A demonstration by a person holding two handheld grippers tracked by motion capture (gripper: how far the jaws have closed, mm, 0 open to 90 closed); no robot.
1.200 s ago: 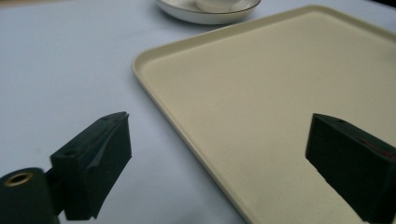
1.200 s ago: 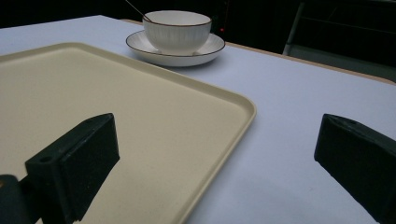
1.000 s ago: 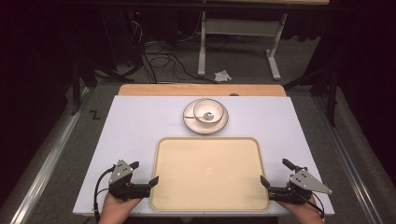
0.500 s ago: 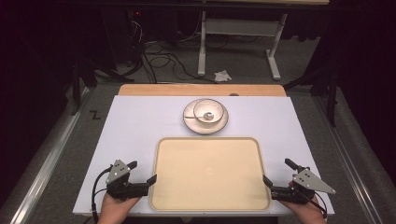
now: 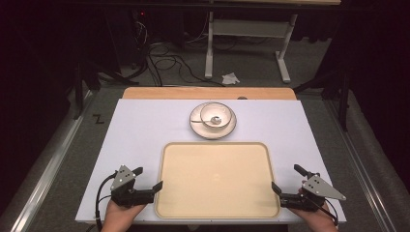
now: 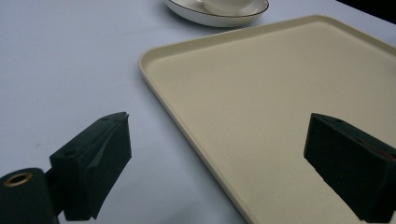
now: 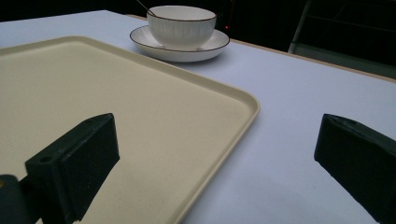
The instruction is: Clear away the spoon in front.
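High view: grippers (image 5: 148, 179) (image 5: 286, 178) astride tray (image 5: 217, 180) edges.

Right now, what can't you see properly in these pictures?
- Inside the bowl: right gripper view, its own wall hides the contents; a thin handle pokes out.
- The bowl in the left gripper view: cut off by the top edge.
- The saucer and bowl contents in the high view: too small to identify.
- The tray's near corner: left gripper view, cut off by the bottom edge.
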